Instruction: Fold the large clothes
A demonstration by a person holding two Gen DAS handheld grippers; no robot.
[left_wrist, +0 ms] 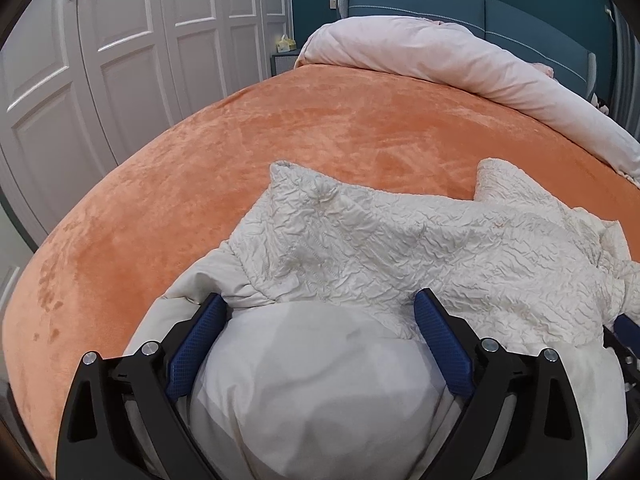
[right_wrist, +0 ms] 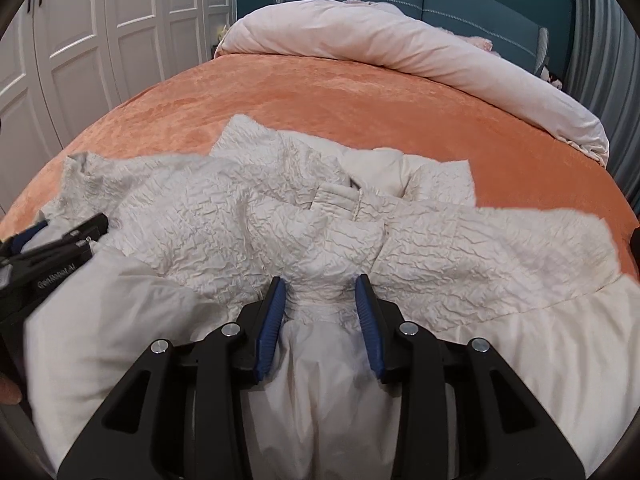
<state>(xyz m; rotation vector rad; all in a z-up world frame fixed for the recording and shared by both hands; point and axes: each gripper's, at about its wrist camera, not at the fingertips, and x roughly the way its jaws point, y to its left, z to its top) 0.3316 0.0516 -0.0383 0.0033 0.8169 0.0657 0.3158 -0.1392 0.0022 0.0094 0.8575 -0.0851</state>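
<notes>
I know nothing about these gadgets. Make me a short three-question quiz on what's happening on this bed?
1. True or false: the white jacket lies on the orange bedspread.
2. Which gripper has fabric bunched tightly between its blue pads: A) left gripper B) right gripper?
3. What lies rolled up at the head of the bed?

Key
1. True.
2. B. The left gripper's jaws stand wide around a puffy part of the jacket; whether they press on it is unclear.
3. A pale pink duvet, in front of the blue headboard.
</notes>
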